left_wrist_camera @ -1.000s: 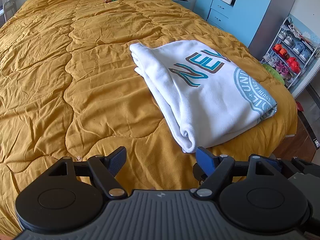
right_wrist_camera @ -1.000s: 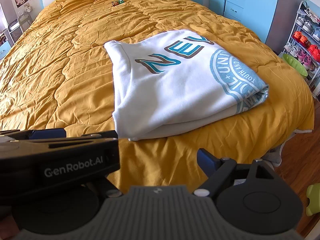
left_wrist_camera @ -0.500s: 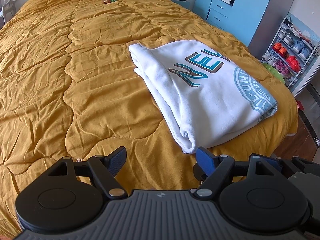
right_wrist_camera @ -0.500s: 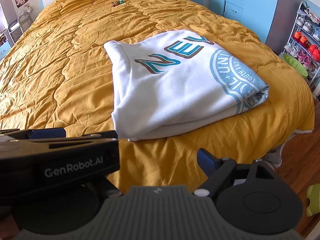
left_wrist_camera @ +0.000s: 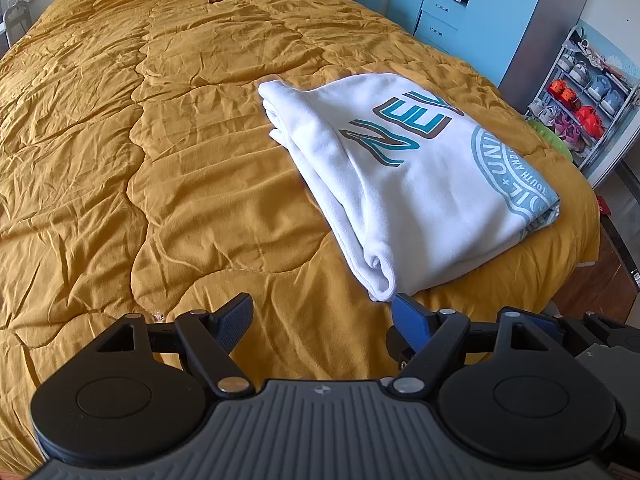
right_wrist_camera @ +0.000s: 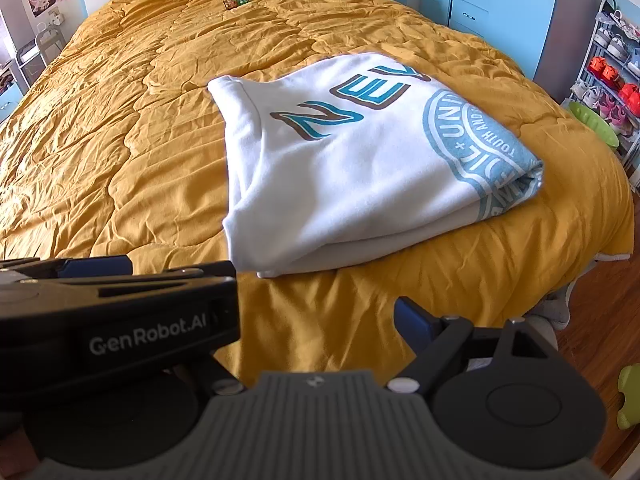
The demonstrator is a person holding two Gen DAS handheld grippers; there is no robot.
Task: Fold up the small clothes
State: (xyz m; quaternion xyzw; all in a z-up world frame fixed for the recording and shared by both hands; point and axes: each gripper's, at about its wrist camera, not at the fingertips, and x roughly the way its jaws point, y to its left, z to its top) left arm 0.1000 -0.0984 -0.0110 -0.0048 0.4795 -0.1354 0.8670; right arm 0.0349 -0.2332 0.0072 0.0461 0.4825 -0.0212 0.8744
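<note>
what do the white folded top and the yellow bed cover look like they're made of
White folded top: seemingly thick, soft fleece or sweatshirt knit, matte; its folded edges are fat and rounded, with a flat printed teal-and-brown graphic. Yellow bed cover: probably thin woven cotton or polyester over padding, matte; fine crinkles and puffy stitched panels.

- Left gripper: matte black linkage arms ending in short blue fingers, the pad faces angled.
- Two round black discs flank a grey ribbed centre plate, which carries a small embossed mark at its top edge.
- Silver rivets sit at the arm pivots; triangular cut-outs pierce the outer links.
- Right gripper: same grey ribbed plate, black disc, silver rivet and blue fingers.
- In the right wrist view, the other unit's black side shows white "GenRobot.AI" lettering.
</note>
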